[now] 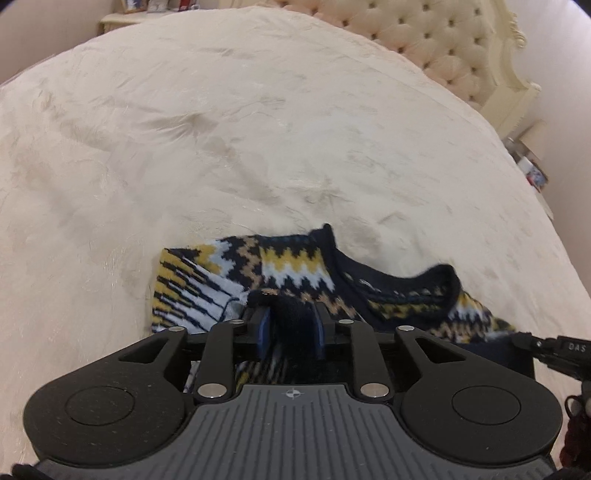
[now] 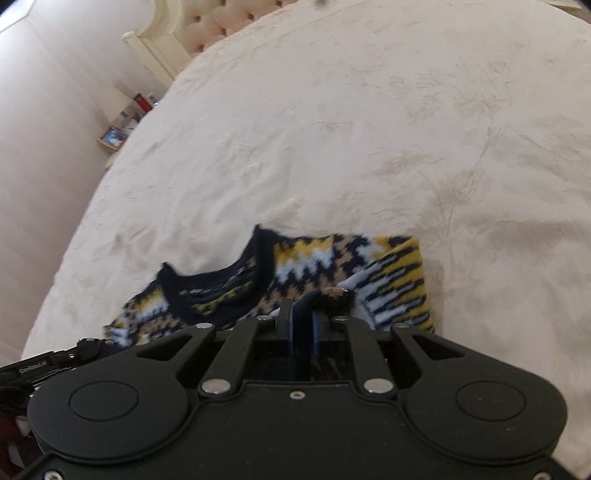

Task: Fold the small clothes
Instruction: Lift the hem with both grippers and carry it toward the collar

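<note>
Closest to each lens, one black gripper apiece, two in all. Left gripper (image 1: 291, 325), low centre of its frame, clenched on a dark fold of the one knitted sweater (image 1: 295, 266). Right gripper (image 2: 303, 325), low centre of its own view, jaws nearly together, pinching the same sweater (image 2: 314, 266). Sweater navy, yellow and white, zigzag-patterned, lying rumpled on the cream bed (image 1: 221, 129), collar up. One tufted headboard (image 1: 424, 33) at upper right of the left view.
</note>
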`<state>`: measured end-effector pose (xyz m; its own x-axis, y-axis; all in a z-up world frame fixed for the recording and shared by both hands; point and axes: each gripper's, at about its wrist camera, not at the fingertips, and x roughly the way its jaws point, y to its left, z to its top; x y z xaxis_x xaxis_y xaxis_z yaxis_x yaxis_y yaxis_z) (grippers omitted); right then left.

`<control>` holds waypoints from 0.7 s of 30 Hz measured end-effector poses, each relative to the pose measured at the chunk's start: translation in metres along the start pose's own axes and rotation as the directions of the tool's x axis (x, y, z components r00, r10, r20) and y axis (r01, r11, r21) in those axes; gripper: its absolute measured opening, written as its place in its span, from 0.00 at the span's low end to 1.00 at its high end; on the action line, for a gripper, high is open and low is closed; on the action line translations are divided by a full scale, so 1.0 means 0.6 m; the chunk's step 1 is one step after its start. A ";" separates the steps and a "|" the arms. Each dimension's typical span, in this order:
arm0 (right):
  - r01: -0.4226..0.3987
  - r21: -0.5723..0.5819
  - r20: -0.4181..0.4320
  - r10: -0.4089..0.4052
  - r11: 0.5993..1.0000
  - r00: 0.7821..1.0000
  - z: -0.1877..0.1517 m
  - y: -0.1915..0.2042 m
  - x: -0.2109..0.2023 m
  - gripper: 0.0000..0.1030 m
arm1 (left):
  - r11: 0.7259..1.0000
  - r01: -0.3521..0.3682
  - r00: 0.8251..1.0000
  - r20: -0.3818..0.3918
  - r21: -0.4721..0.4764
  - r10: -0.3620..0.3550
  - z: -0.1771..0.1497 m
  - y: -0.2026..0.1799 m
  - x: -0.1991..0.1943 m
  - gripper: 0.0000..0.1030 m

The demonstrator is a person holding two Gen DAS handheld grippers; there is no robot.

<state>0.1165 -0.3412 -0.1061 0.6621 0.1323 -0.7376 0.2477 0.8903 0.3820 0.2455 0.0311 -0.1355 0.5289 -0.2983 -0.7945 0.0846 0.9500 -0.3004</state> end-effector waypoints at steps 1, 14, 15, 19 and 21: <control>-0.001 0.006 -0.004 0.001 1.000 1.000 0.005 -0.003 0.005 0.24 | 1.000 -0.004 1.000 0.003 -0.002 0.004 0.006 0.003 0.003 0.27; 0.054 -0.081 0.110 -0.045 0.995 0.993 0.038 0.012 -0.012 0.52 | 0.995 -0.072 0.994 0.088 0.073 0.066 0.052 0.006 -0.032 0.41; 0.056 -0.103 0.111 -0.045 0.993 0.993 0.034 0.018 -0.015 0.52 | 0.993 -0.073 0.995 0.074 0.093 0.066 0.043 0.002 -0.035 0.41; 0.065 -0.183 0.069 -0.054 0.981 0.996 0.009 0.036 -0.013 0.52 | 0.981 -0.058 0.998 -0.011 0.185 0.061 -0.009 -0.017 -0.031 0.41; 0.063 -0.230 0.041 -0.055 0.971 0.998 -0.009 0.046 -0.009 0.52 | 0.976 -0.041 0.998 -0.048 0.216 0.052 -0.038 -0.027 -0.027 0.41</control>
<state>0.1163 -0.3148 -0.0946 0.6761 0.0649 -0.7339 0.1195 0.9733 0.1961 0.2165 0.0183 -0.1297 0.4917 -0.2526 -0.8333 0.2432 0.9588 -0.1471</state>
